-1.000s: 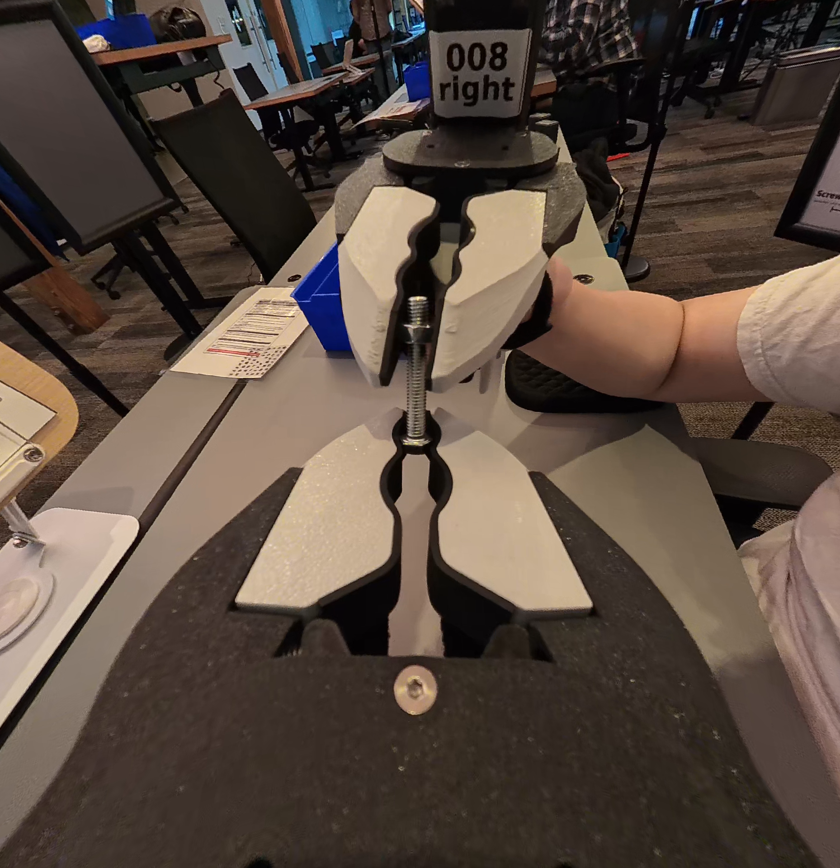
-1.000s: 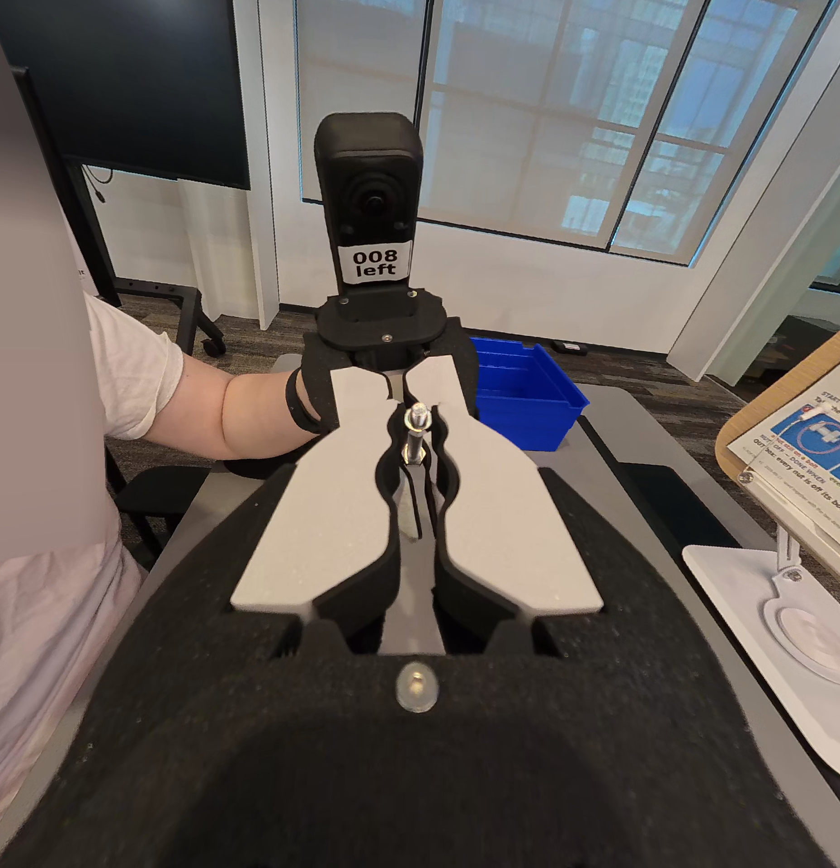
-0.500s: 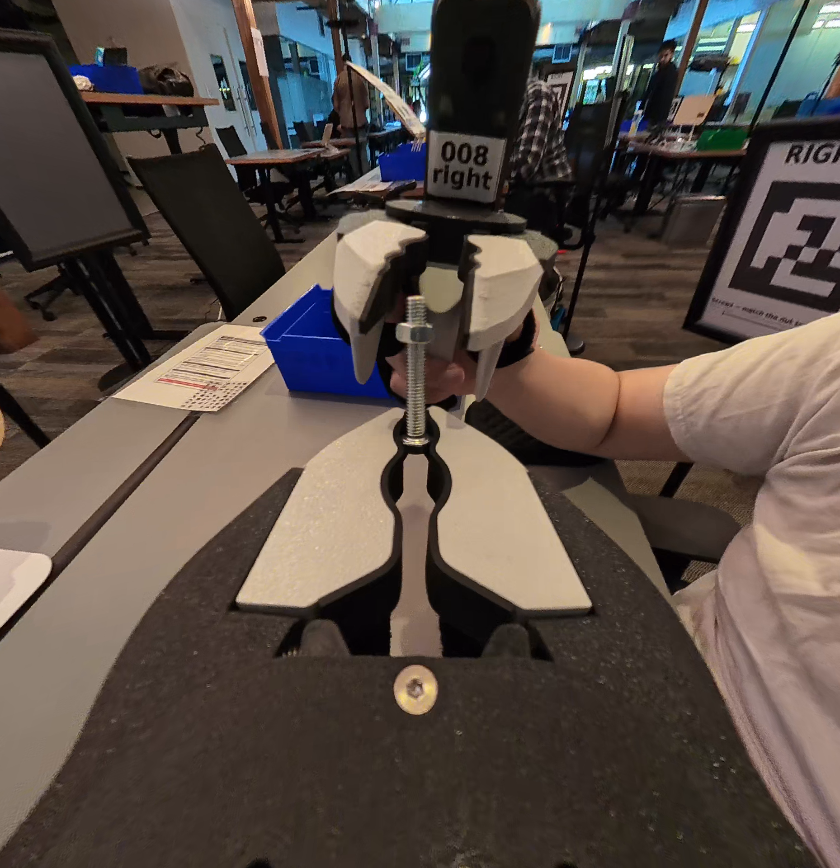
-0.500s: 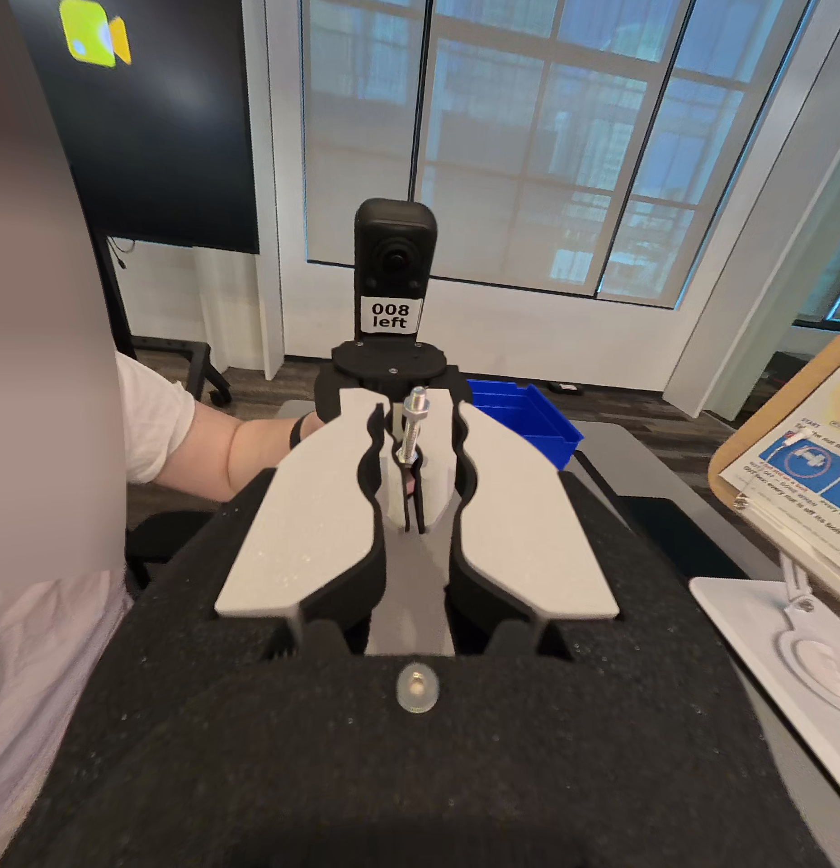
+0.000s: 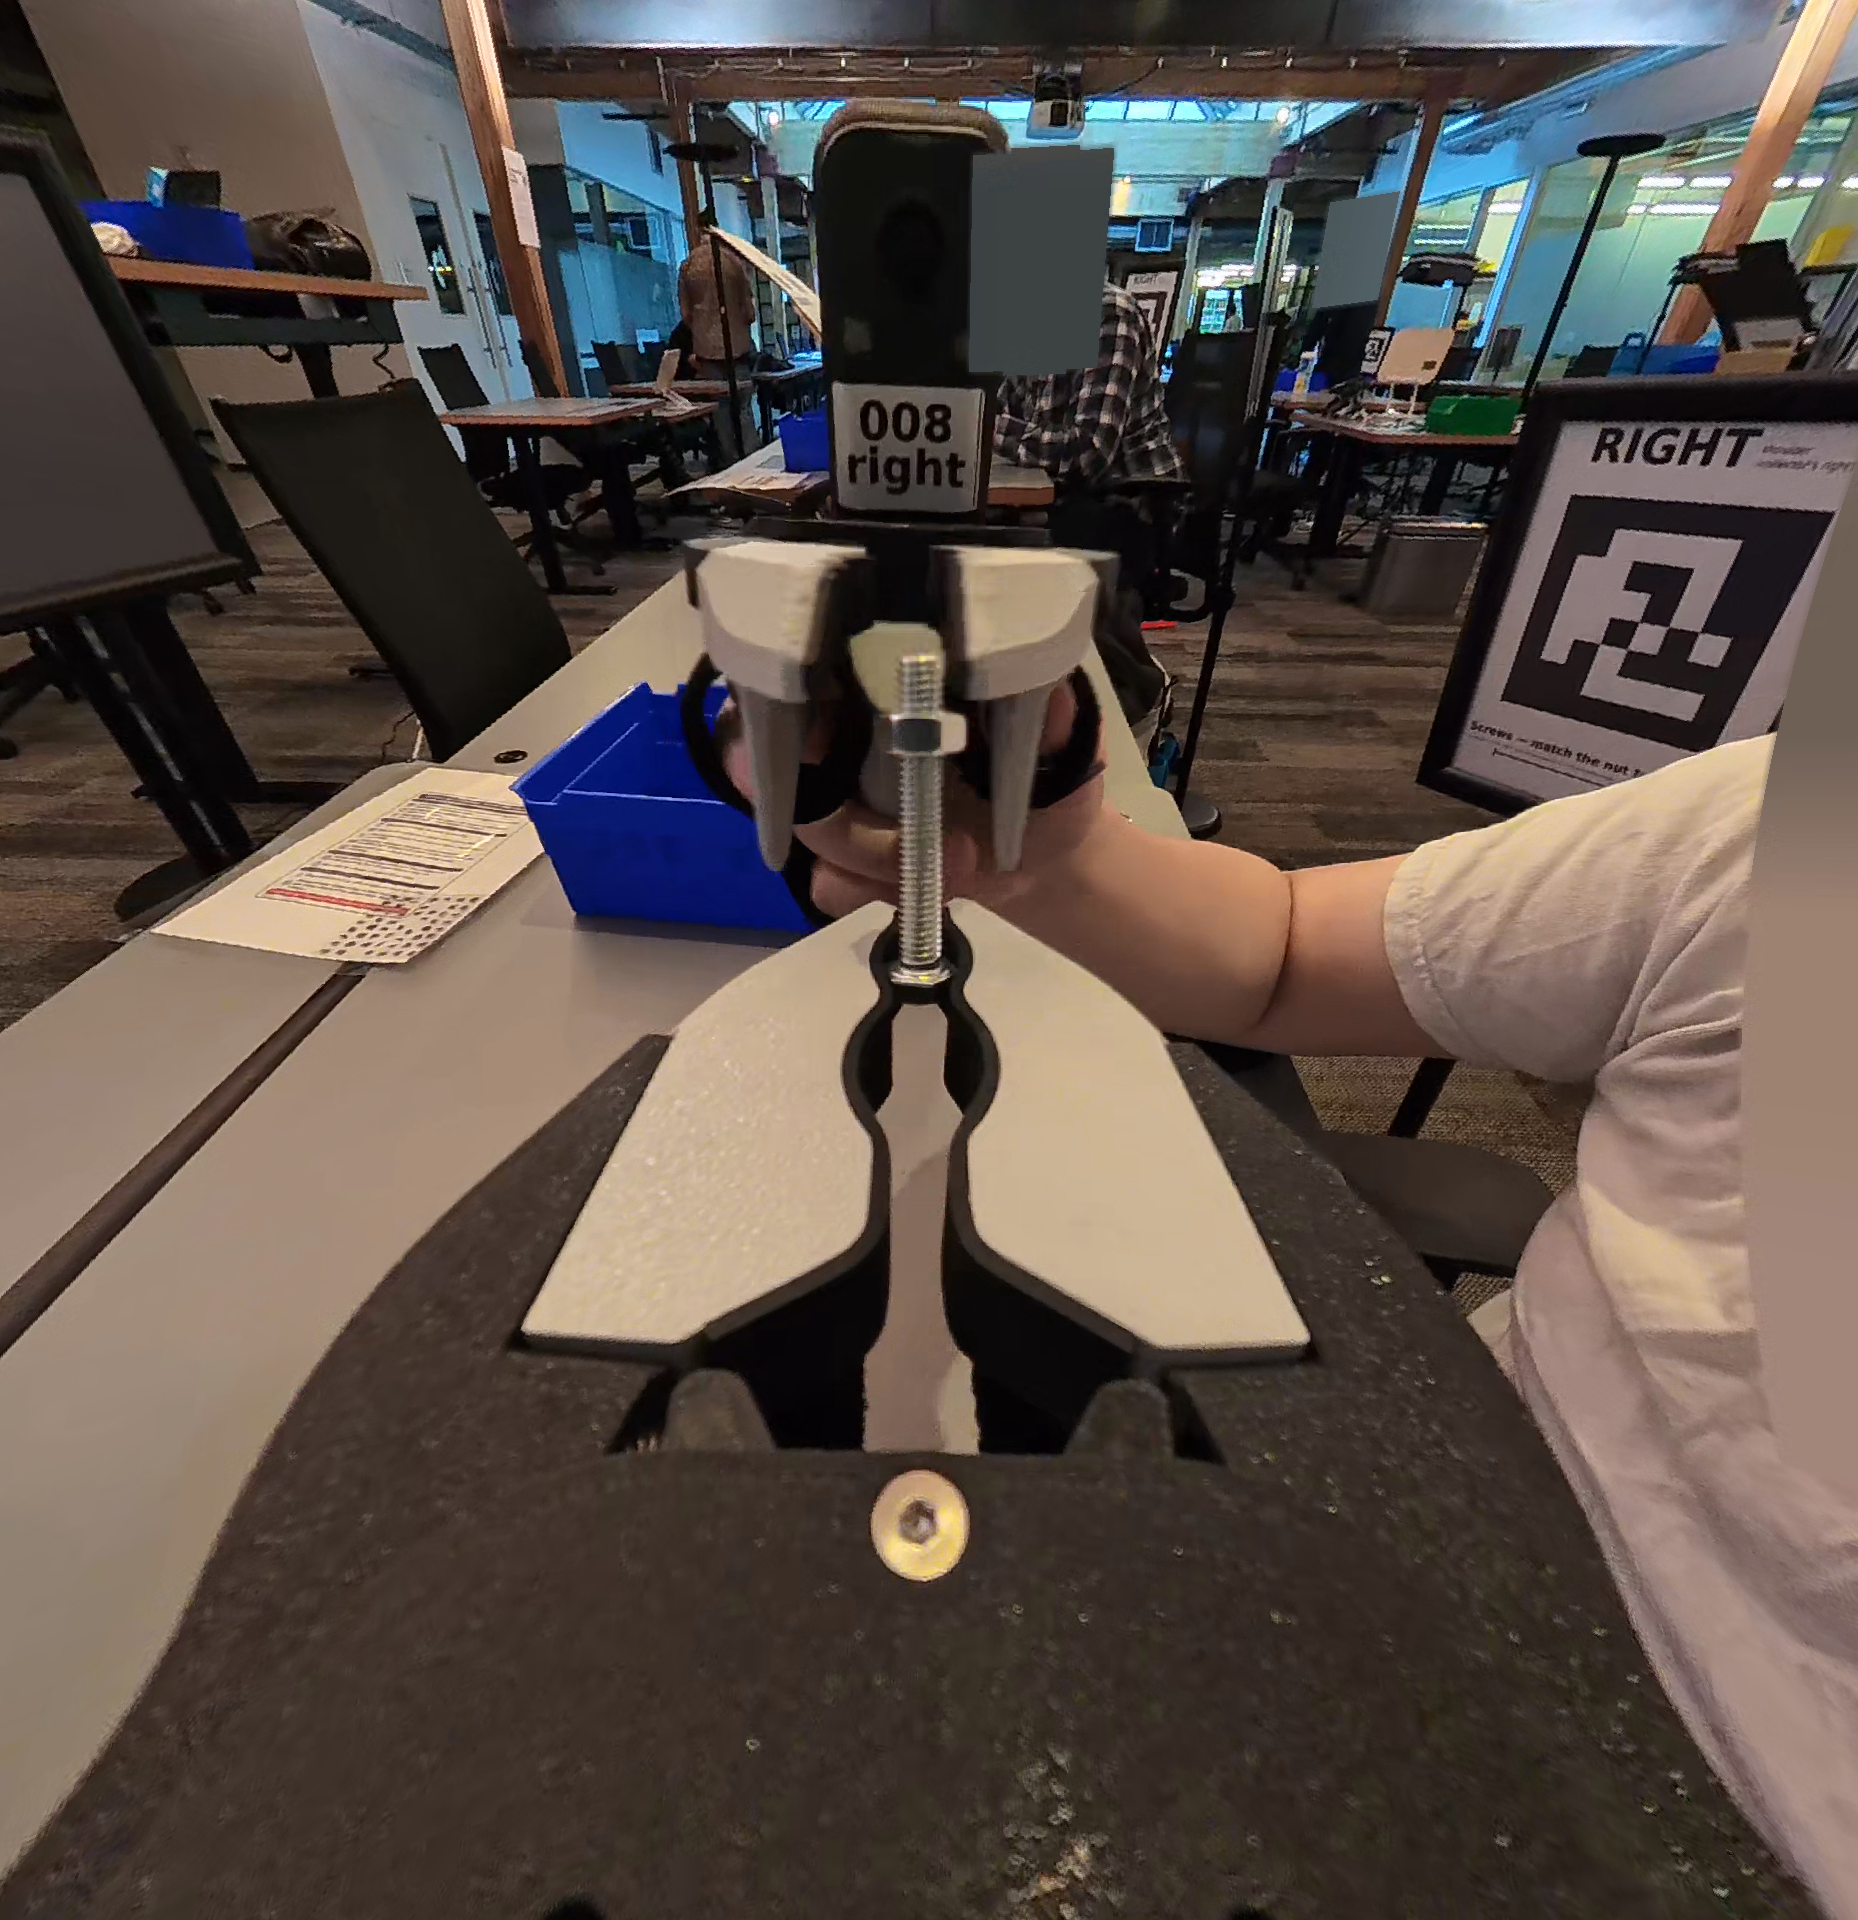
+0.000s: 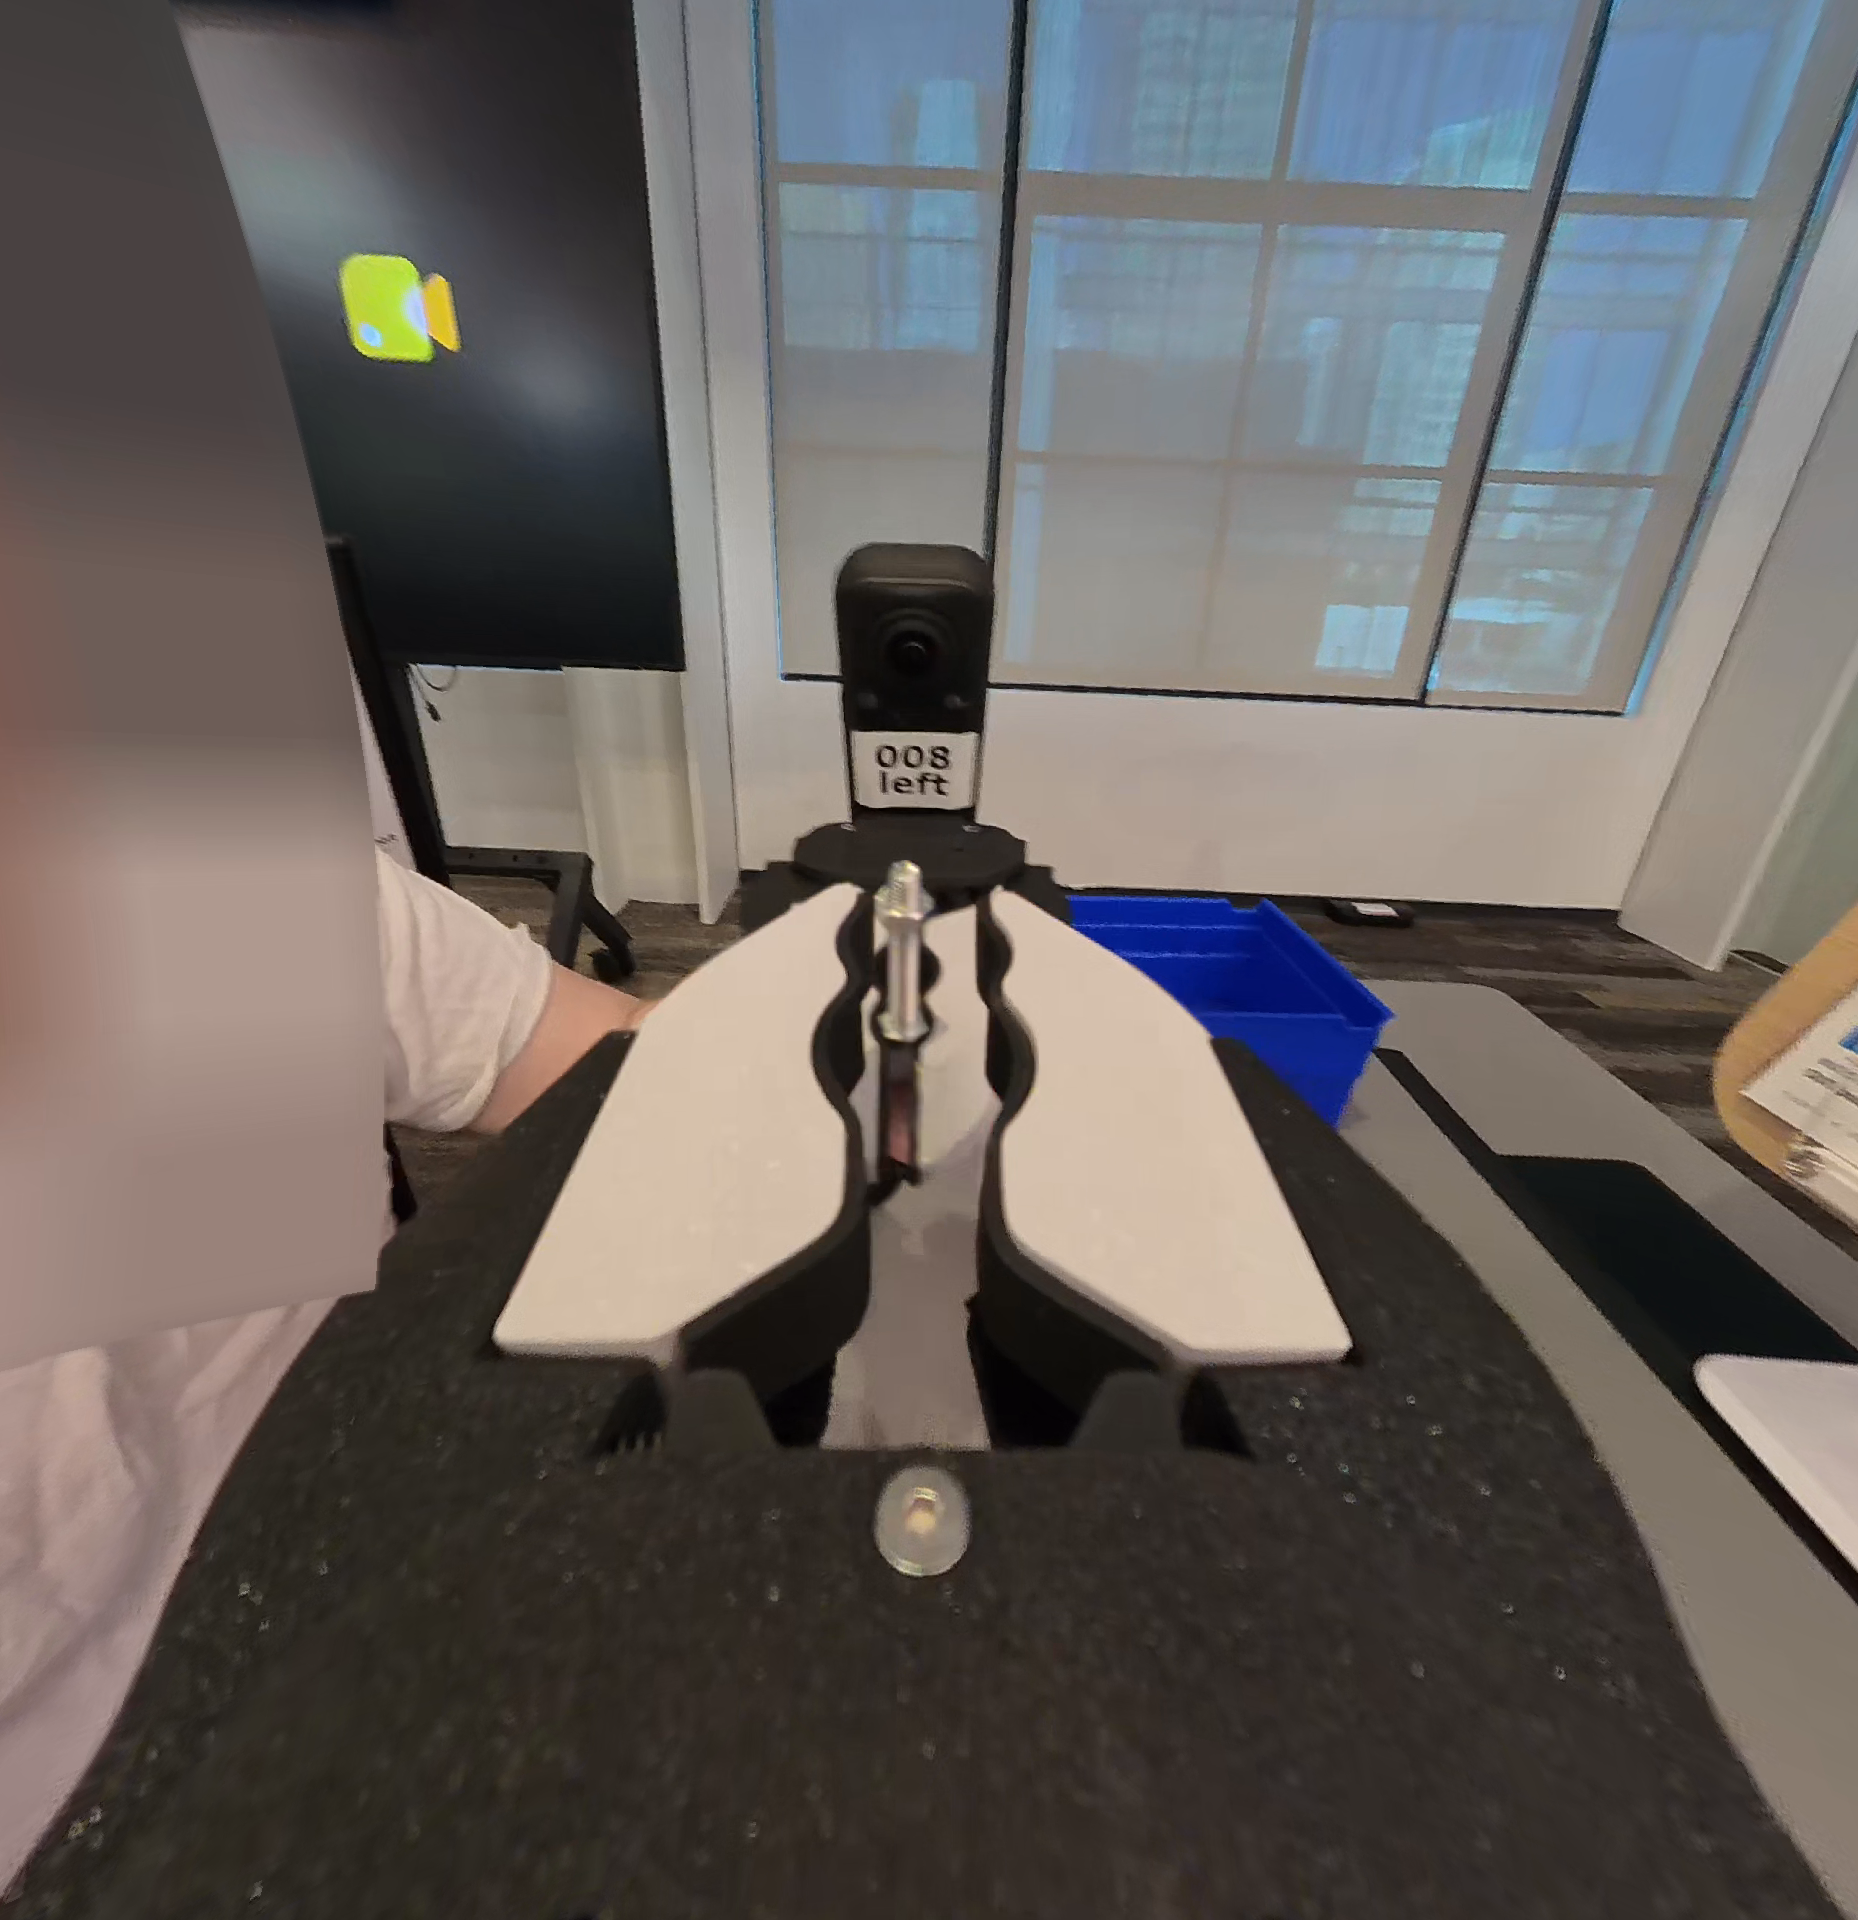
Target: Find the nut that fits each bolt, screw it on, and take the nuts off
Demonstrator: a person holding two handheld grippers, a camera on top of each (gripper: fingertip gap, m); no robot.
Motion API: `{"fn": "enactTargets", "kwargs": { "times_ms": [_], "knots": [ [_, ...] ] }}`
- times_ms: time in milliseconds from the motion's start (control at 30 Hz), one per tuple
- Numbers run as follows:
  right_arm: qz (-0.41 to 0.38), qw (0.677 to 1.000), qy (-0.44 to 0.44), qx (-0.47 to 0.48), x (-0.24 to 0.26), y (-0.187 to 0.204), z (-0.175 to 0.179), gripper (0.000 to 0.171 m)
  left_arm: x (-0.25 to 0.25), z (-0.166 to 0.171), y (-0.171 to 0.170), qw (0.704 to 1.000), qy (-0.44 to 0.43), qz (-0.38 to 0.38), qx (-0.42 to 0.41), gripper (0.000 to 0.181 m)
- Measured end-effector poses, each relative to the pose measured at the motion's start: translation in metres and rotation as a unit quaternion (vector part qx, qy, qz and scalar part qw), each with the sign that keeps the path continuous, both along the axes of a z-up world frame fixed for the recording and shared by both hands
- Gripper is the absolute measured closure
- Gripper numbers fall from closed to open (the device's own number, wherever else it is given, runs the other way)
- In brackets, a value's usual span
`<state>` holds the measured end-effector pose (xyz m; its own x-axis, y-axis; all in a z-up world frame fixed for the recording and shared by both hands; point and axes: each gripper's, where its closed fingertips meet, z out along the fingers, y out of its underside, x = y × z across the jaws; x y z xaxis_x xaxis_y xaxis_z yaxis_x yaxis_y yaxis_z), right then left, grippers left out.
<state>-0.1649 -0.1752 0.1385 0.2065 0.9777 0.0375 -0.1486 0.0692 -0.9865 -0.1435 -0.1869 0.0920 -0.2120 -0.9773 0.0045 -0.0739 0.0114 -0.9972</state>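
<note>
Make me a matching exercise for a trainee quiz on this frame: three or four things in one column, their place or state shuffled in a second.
Things:
1. bolt
2. nut
3. right gripper
4. bin

Places or states:
A. on the table, left of the bolt
B. open, clear of the bolt
C. head clamped in the left gripper
D. threaded near the bolt's tip

Pairs: 1-C, 2-D, 3-B, 4-A

A grey table [image 5: 405,1049] is seen at left of the frame; a blue bin [image 5: 650,821] and what appears a printed sheet [image 5: 374,864] are laid on it.
</note>
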Motion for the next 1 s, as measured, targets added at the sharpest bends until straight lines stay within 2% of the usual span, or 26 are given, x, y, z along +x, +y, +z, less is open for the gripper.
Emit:
{"fn": "enactTargets", "kwargs": {
  "times_ms": [167,333,433,533,667,833,1000],
  "knots": [
    [-0.014,1.0,-0.022,0.011,-0.007,0.001,-0.006,0.153,-0.001,0.004,-0.007,1.0,-0.009,-0.021,-0.019,0.177],
    [0.021,1.0,0.015,-0.013,-0.001,-0.004,0.003,0.154,-0.002,0.006,-0.008,0.999,-0.01,-0.03,-0.031,0.177],
    [0.016,1.0,-0.008,0.001,-0.011,-0.009,-0.001,0.153,-0.002,0.006,-0.01,0.998,-0.011,-0.038,-0.038,0.178],
    [-0.006,1.0,-0.006,0.01,-0.006,-0.002,-0.001,0.155,-0.002,0.007,-0.013,0.999,-0.011,-0.041,-0.034,0.178],
    [0.017,0.999,0.032,-0.02,0.006,0.001,0.005,0.156,-0.003,0.008,-0.015,0.999,-0.011,-0.04,-0.029,0.178],
    [0.015,1.0,-0.006,0.007,-0.014,-0.012,0.001,0.15,-0.002,0.007,-0.016,0.999,-0.006,-0.042,-0.029,0.178],
    [0.015,1.0,0.014,-0.013,-0.003,-0.003,0.003,0.154,-0.003,0.009,-0.02,0.998,-0.01,-0.047,-0.027,0.178]
  ]
}}
